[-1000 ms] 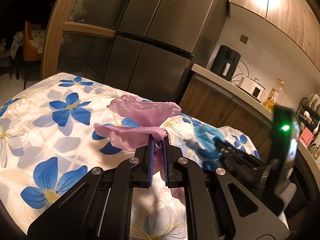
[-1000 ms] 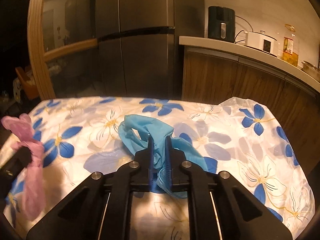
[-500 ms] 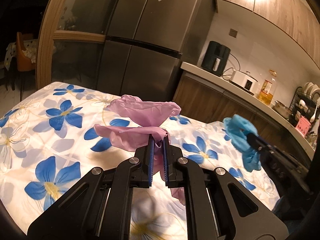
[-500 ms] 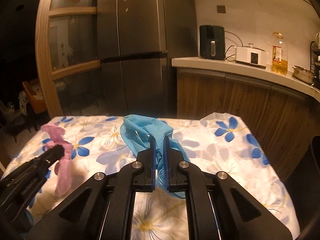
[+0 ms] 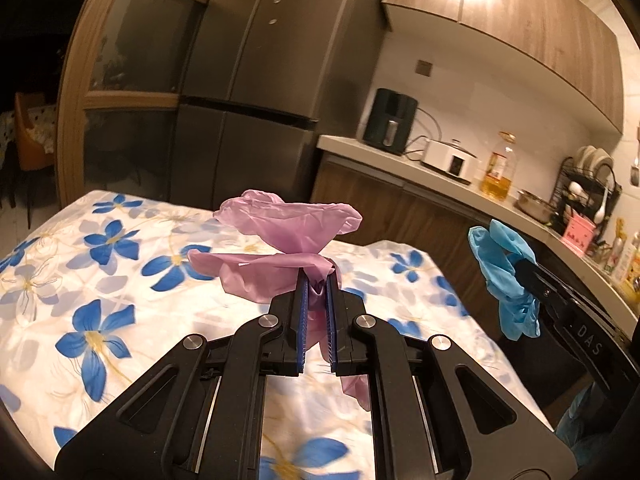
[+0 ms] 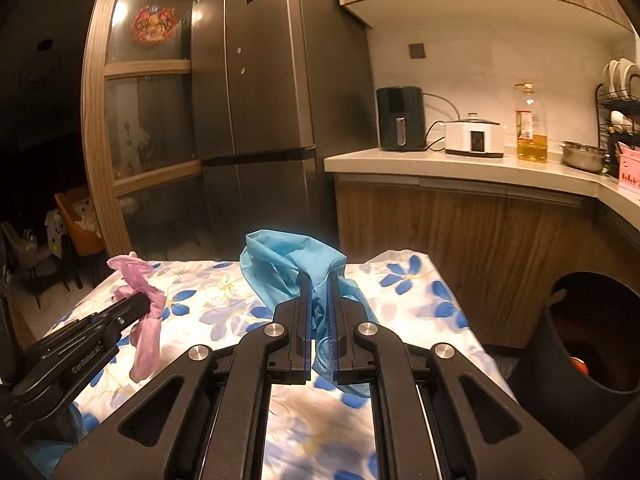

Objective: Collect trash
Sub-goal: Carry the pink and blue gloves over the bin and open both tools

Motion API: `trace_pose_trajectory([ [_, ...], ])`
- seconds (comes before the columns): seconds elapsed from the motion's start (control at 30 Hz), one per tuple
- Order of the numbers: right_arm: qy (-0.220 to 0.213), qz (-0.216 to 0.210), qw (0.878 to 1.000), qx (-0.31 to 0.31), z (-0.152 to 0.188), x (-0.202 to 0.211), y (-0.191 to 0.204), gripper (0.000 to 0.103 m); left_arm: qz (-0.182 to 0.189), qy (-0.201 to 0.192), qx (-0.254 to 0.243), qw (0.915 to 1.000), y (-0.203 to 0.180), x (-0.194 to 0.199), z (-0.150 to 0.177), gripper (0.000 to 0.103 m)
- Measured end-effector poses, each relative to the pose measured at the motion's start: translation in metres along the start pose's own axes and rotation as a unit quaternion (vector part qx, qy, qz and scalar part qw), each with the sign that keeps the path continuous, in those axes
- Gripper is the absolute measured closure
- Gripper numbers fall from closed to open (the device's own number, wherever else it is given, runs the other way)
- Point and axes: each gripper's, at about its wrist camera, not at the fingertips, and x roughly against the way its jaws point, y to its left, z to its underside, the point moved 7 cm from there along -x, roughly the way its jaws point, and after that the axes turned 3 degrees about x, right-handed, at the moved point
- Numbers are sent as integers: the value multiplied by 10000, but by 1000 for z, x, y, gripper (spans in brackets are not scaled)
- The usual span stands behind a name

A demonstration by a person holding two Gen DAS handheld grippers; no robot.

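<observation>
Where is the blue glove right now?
The blue glove is pinched in the right gripper, held in the air above the flowered tablecloth; the dark bin stands to its right in the right wrist view.

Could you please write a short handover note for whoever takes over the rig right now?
Left gripper: shut on the pink glove, lifted clear of the floral tablecloth.
Right gripper: shut on the blue glove, also held above the table.
Done: both gloves are picked up.
Left: drop both into the black bin standing off the table's right edge; neither glove is over it yet. Something red already lies inside.
</observation>
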Motion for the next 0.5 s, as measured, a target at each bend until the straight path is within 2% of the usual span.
trace_pose_trajectory([
  [0.23, -179, 278, 9993, -154, 1, 44, -43, 95, 355, 23, -277, 9990, -57, 14, 5, 96],
  [0.5, -379, 942, 9939, -424, 2, 83, -117, 96, 1039, 116, -851, 9909, -158, 15, 22, 96],
])
